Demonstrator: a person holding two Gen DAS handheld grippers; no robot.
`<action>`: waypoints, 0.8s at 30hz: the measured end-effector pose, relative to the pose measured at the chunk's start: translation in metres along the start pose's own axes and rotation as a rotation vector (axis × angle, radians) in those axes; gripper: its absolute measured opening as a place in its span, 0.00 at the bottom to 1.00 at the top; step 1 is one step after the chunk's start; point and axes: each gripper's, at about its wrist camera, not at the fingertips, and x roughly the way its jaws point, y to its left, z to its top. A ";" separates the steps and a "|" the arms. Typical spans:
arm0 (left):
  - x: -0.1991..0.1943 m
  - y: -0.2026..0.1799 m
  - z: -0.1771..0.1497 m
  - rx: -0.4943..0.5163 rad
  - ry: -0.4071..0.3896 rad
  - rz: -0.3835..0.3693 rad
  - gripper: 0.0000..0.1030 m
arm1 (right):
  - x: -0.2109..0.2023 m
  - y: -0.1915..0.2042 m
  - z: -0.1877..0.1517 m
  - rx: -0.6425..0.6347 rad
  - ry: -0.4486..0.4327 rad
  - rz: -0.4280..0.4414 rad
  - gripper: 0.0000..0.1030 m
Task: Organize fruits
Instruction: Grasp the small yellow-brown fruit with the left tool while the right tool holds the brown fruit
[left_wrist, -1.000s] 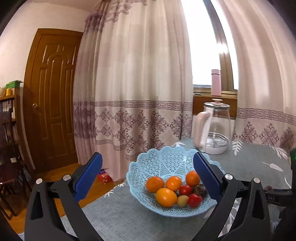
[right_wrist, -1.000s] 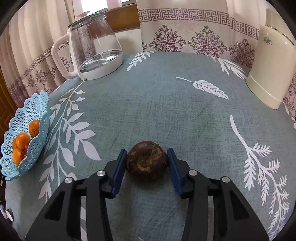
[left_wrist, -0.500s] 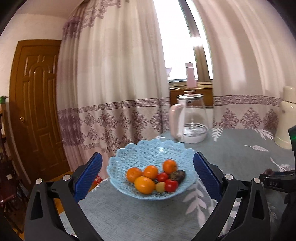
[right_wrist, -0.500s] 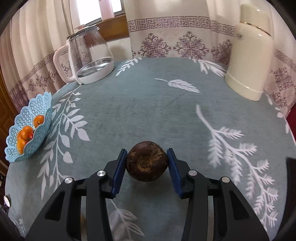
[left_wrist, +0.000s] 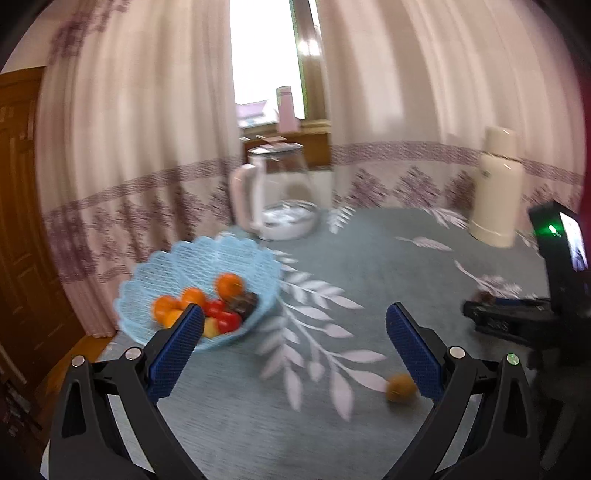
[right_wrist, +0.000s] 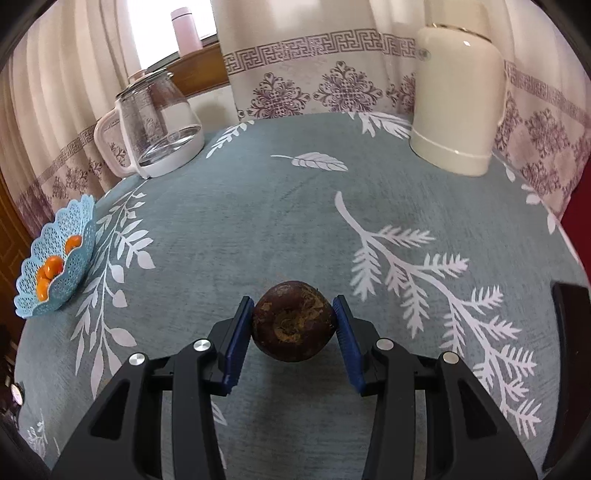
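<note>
A dark brown round fruit (right_wrist: 292, 319) sits pinched between the blue pads of my right gripper (right_wrist: 293, 325), which is shut on it just above the tablecloth. The light blue lattice basket (left_wrist: 170, 275) holds oranges, red fruits and a dark one; it also shows at the far left as the basket (right_wrist: 62, 280) in the right wrist view. My left gripper (left_wrist: 293, 339) hangs open over the cloth, right of the basket, nothing between its fingers. A small orange-yellow fruit (left_wrist: 400, 386) lies on the cloth beside its right finger. The left wrist view is blurred.
A glass kettle with a white handle (right_wrist: 155, 129) stands at the back left and a cream thermos (right_wrist: 458, 99) at the back right. The grey-blue leaf-print tablecloth (right_wrist: 258, 206) covers the table. Curtains hang behind; a wooden door (left_wrist: 22, 221) is to the left.
The left gripper has swung right and down, so the basket slid to the left and a small loose fruit came into view. The right gripper keeps the brown fruit and has turned rightward.
</note>
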 end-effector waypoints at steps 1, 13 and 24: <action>0.002 -0.006 -0.002 0.015 0.013 -0.016 0.97 | 0.000 -0.001 0.000 0.005 -0.001 0.004 0.43; 0.043 -0.029 -0.024 -0.021 0.298 -0.307 0.82 | 0.002 -0.010 -0.003 0.055 0.013 0.053 0.43; 0.066 -0.031 -0.035 -0.074 0.428 -0.397 0.47 | 0.003 -0.011 -0.004 0.056 0.017 0.059 0.43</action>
